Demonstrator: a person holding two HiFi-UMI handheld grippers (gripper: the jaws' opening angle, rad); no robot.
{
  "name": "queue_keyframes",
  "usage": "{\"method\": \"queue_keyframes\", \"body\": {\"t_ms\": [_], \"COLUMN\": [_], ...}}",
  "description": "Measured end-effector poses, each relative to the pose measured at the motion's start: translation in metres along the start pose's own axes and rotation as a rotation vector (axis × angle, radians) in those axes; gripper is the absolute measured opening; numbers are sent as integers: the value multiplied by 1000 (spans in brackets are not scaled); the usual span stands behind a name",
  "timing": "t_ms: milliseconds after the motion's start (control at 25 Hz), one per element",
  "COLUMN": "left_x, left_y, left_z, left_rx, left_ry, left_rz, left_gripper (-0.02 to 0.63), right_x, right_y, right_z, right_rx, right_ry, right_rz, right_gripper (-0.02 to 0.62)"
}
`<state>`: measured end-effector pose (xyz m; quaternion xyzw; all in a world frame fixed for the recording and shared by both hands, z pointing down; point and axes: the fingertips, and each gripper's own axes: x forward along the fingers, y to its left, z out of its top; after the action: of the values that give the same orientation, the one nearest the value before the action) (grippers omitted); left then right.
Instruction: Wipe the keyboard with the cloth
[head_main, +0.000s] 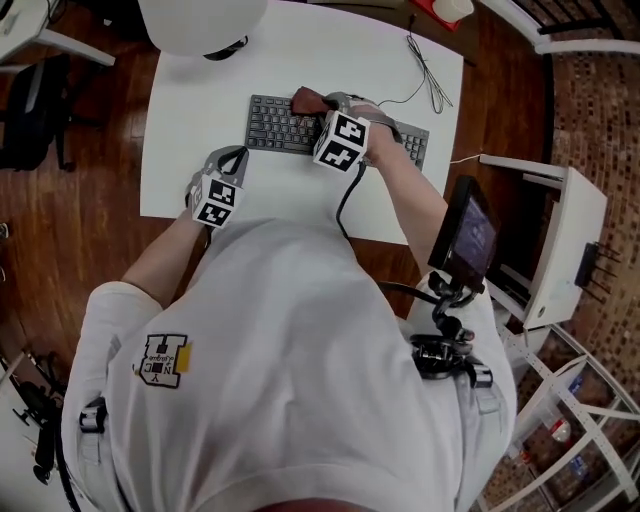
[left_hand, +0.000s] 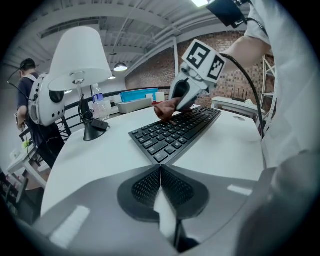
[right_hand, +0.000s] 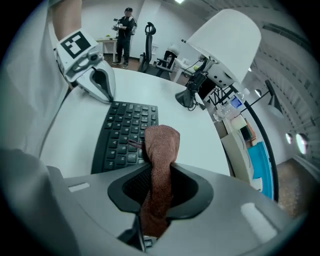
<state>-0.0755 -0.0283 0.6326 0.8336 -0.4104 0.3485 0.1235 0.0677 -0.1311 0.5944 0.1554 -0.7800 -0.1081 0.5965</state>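
Cloth (right_hand: 161, 145), brown, clamped in my right gripper (right_hand: 159, 192), which pitches steeply down over the keyboard's (head_main: 275, 125) middle keys, forearm stretched across the counter (head_main: 190, 110). My left gripper (left_hand: 161, 185), jaws pressed together and empty, sits low near the keyboard's left end.

No legible text anywhere. Key legends on keyboard (head_main: 290, 128), toward far edge of counter (head_main: 200, 100): too small to read. Left marker cube (head_main: 217, 202) and right marker cube (head_main: 341, 141): black-and-white square patterns only, no letters. Patch (head_main: 163, 360) on shirt (head_main: 300, 350): print too small. Small screen (head_main: 472, 235) past counter's right edge: lit, unreadable.
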Motion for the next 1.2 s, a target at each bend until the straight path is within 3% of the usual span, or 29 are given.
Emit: {"method": "queue_keyframes", "body": {"t_ms": [360,920,1040,1200], "left_x": [-11,-2,-2,-4], "left_y": [3,2,2,3], "left_z": [6,2,1,-1], "left_rx": [3,-18,-28,-45], "left_ry": [-5,1,-2,2], "left_rz": [-11,-35,-45,-67], "left_gripper": [2,2,2,2], "right_x": [5,-16,-13,-2], "right_y": [22,138,122,54], "right_z": [15,13,25,50], "right_rx": [-47,-173,-120,-60], "right_ry": [46,55,38,24], "right_rz": [81,251,246,119], "right_gripper": [94,94,94,94]}}
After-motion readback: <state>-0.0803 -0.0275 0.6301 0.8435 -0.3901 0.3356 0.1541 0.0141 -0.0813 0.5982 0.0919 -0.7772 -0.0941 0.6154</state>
